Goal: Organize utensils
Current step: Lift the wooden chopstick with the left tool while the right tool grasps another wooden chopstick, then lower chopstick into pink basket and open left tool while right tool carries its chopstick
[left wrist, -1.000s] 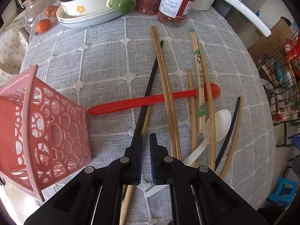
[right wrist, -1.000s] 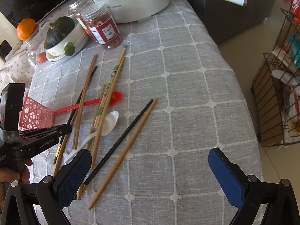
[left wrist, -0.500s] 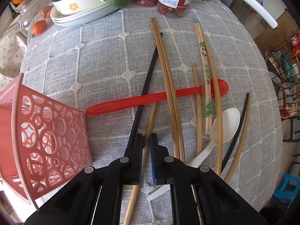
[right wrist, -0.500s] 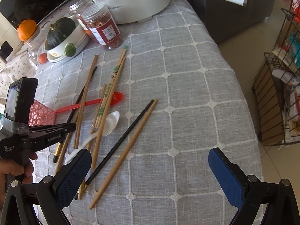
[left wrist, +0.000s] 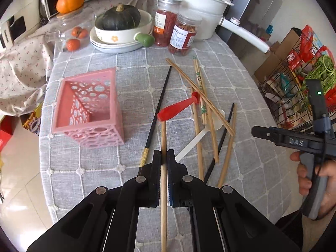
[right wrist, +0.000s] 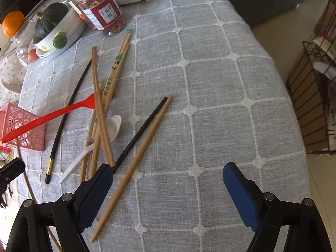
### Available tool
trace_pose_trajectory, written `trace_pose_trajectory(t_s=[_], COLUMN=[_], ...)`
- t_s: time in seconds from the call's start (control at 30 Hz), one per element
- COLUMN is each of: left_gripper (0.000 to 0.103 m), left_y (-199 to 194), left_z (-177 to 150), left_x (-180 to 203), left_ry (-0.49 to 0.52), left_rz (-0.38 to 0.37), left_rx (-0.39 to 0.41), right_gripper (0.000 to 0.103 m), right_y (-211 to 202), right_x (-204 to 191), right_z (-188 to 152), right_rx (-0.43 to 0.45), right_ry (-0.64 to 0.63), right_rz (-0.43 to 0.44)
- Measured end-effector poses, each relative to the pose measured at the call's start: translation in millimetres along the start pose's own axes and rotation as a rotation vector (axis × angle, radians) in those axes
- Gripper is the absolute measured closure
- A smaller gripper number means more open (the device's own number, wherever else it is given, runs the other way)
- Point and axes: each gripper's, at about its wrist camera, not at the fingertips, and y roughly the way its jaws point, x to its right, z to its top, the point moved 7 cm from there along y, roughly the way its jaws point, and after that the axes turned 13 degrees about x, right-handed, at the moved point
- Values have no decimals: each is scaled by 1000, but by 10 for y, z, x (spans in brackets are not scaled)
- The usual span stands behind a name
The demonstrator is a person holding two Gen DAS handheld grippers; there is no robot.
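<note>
**Left jaws pinch a chopstick, right jaws stand wide**

The left gripper (left wrist: pixel 164 157) has its jaws nearly together, clamped on a wooden chopstick (left wrist: pixel 163 138) whose far end props the red spoon (left wrist: pixel 176 109) handle off the grey surface (left wrist: pixel 134 96). The pink basket (left wrist: pixel 88 107) sits just to the left. The right gripper (right wrist: pixel 168 180) is wide open, its jaws having just been closing, above a tan chopstick (right wrist: pixel 134 168) beside a black chopstick (right wrist: pixel 142 128), touching neither.
</note>
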Motion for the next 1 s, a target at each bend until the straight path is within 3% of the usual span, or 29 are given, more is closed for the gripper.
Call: trace_pose_trajectory(t_s=[0.33, 0.67, 0.77, 0.87, 1.0], left_gripper=[98, 98, 98, 98, 98], left_y=[-390, -428, -450, -501, -686], left_z=[-108, -111, -105, -71, 26], left_x=[-224, -290, -293, -294, -283], left_ry=[-61, -85, -85, -87, -80], left_rz=[-56, -76, -70, -67, -67], left_rx=[76, 80, 88, 107, 170], right_gripper=[54, 63, 81, 95, 97], right_y=[428, 477, 457, 436, 347], right_x=[-189, -294, -256, -180, -75], right_z=[-58, -23, -14, -3, 19], right_rx=[-53, -47, -33, -29, -3], right_ry=[-17, -87, -121, -79, -23], right_rz=[-43, -135, -173, -156, -109])
